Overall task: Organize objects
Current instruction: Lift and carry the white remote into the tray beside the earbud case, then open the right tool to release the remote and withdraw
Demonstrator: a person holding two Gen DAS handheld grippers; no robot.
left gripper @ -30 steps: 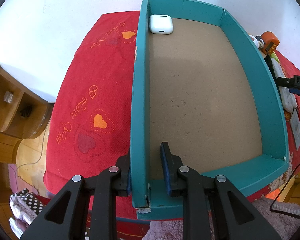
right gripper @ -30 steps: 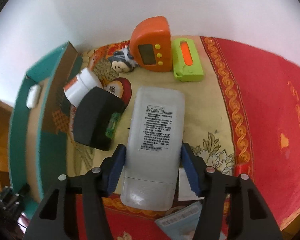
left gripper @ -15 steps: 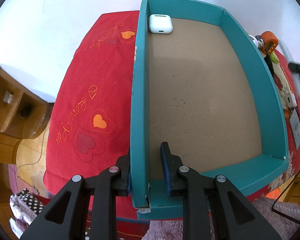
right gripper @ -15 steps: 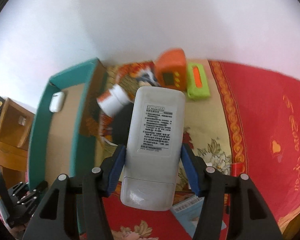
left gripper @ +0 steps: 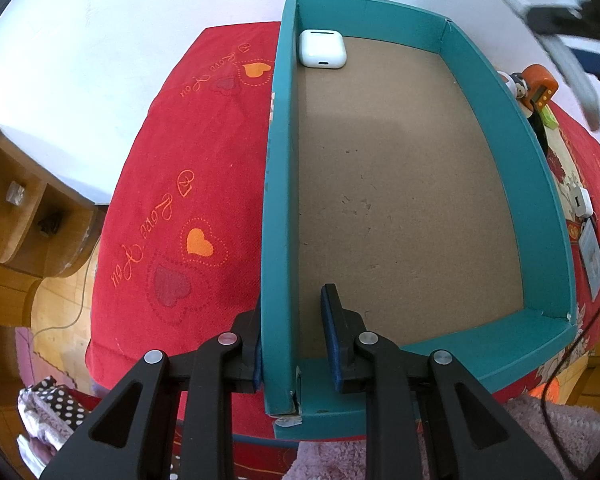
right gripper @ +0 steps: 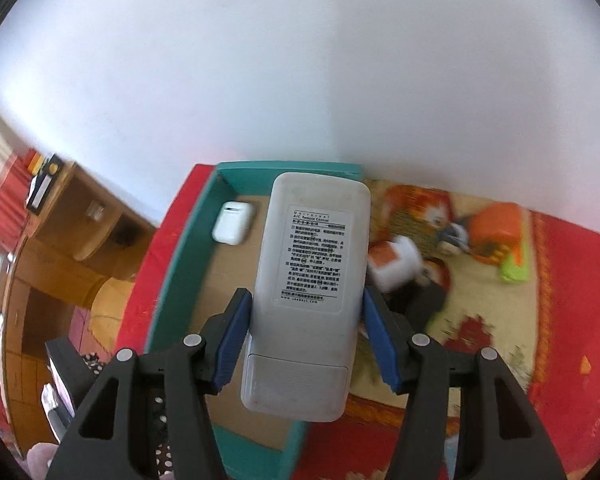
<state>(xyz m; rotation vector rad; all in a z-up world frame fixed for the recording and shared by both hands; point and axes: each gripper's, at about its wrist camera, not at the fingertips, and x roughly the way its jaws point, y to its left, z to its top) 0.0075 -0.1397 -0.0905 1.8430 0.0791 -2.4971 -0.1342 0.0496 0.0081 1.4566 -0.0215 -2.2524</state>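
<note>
A teal box (left gripper: 540, 184) with a brown cardboard floor lies on the red bedspread. My left gripper (left gripper: 296, 340) is shut on its left wall near the front corner. A white earbud case (left gripper: 322, 48) sits in the box's far left corner, also seen as the earbud case (right gripper: 233, 222) in the right wrist view. My right gripper (right gripper: 304, 328) is shut on a white remote control (right gripper: 308, 280), label side up, held in the air over the teal box (right gripper: 172, 272). In the left wrist view the lifted remote (left gripper: 572, 68) shows blurred at top right.
Right of the box lie an orange timer (right gripper: 496, 228), a lime green gadget (right gripper: 514, 266), a white jar with an orange label (right gripper: 392, 268) and a black object (right gripper: 424, 300). A white plug (left gripper: 580, 202) and a booklet (left gripper: 592, 256) lie nearby. A wooden shelf (left gripper: 16, 216) stands left of the bed.
My right gripper has lifted the remote off the bedspread and carried it left, over the teal box. The left gripper has kept its hold on the box wall without moving.
</note>
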